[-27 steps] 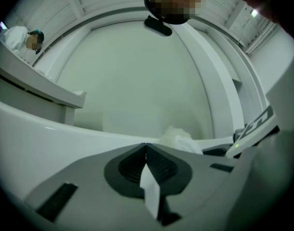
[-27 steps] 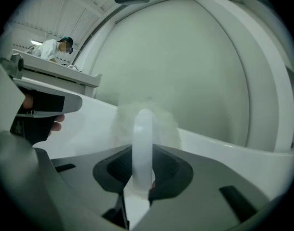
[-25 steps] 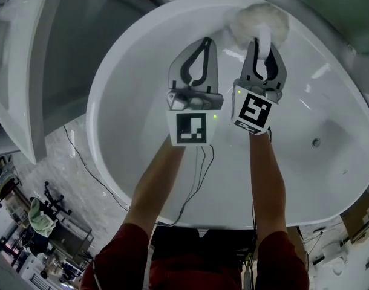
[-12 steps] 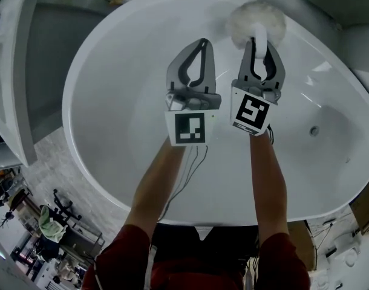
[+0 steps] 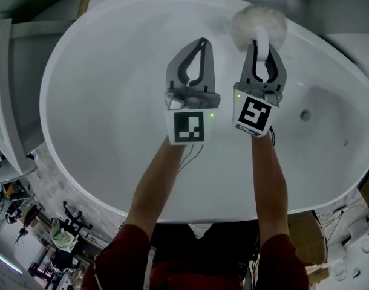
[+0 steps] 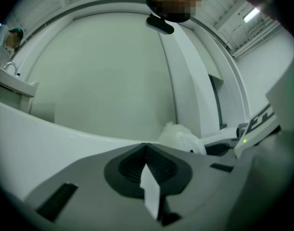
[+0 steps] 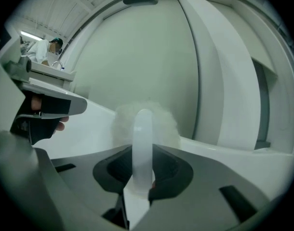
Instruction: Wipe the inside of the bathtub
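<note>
Bare forearms (image 5: 155,186) reach forward side by side; the grey two-jaw left gripper (image 5: 201,42) is closed and empty, the grey right gripper (image 5: 263,46) clamps a white plastic handle (image 7: 142,138).

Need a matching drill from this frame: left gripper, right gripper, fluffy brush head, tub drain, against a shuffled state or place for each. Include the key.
Things:
1. left gripper
2. right gripper
3. fluffy brush head
4. drain

States or places:
A. on the bathtub floor, right side of the head view
B. jaws together, nothing held
C. at the bathtub's far side, near the rim
D. clamped on the white brush handle

Pairs: 1-B, 2-D, 3-C, 4-A
</note>
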The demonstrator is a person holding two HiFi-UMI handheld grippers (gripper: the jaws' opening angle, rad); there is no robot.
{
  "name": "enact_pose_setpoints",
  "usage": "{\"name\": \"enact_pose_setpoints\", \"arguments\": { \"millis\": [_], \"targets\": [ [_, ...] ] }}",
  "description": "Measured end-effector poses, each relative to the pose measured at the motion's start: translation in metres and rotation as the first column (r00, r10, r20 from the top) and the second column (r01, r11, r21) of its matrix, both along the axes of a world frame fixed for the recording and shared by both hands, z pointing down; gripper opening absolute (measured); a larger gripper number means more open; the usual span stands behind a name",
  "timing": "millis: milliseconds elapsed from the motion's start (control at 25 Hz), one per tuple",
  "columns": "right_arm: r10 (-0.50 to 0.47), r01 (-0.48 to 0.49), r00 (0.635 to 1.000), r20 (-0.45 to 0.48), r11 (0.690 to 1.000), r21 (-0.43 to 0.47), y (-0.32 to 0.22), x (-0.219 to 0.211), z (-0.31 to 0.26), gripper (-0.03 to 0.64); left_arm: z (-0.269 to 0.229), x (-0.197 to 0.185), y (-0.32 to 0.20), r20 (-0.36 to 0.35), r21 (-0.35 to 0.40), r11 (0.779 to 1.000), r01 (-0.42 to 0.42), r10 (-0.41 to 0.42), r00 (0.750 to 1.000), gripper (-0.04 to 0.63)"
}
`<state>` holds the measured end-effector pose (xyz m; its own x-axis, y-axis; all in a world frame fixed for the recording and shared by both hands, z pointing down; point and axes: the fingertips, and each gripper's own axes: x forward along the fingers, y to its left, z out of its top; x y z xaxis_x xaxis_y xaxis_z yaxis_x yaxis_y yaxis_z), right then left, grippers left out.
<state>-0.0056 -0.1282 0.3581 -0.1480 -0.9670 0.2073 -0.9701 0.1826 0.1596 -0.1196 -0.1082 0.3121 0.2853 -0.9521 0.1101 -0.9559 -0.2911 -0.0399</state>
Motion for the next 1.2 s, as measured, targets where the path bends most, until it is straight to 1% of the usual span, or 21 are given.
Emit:
{"name": "enact_pose_setpoints", "arguments": {
  "millis": [240, 360, 520, 680, 840, 1040, 1200],
  "targets": [
    [0.070, -0.069, 0.997, 0.016, 0.998, -0.009, 0.008, 0.093, 0.011, 0.091, 0.009, 0.092, 0.005, 0.004, -0.017, 0.997, -0.075, 0.075, 0.997, 0.015],
    [0.074, -0.074, 0.997, 0.003, 0.997, -0.002, 0.012, 0.132, 0.017, 0.091, 0.017, 0.132, 0.008, 0.004, -0.024, 0.995, -0.092, 0.092, 0.996, 0.015],
    [0.117, -0.117, 0.993, 0.012, 0.993, -0.001, 0.018, 0.190, 0.026, 0.091, 0.020, 0.186, 0.011, -0.011, -0.008, 0.993, -0.117, 0.117, 0.993, 0.015],
    [0.132, -0.132, 0.991, -0.006, 0.991, 0.000, 0.024, 0.241, 0.035, 0.091, 0.025, 0.238, 0.014, -0.020, -0.001, 0.989, -0.146, 0.146, 0.989, 0.015],
    [0.153, -0.153, 0.988, -0.024, 0.988, 0.007, 0.034, 0.304, 0.038, 0.091, 0.029, 0.301, 0.020, -0.020, -0.006, 0.984, -0.179, 0.179, 0.984, 0.015],
    [0.229, -0.229, 0.973, -0.024, 0.973, 0.004, 0.044, 0.388, 0.050, 0.091, 0.039, 0.375, 0.024, -0.029, 0.003, 0.974, -0.225, 0.225, 0.974, 0.015],
    [0.313, -0.313, 0.950, 0.004, 0.950, -0.018, 0.053, 0.460, 0.060, 0.091, 0.048, 0.428, 0.030, -0.026, 0.001, 0.962, -0.274, 0.274, 0.961, 0.015]
  ]
}}
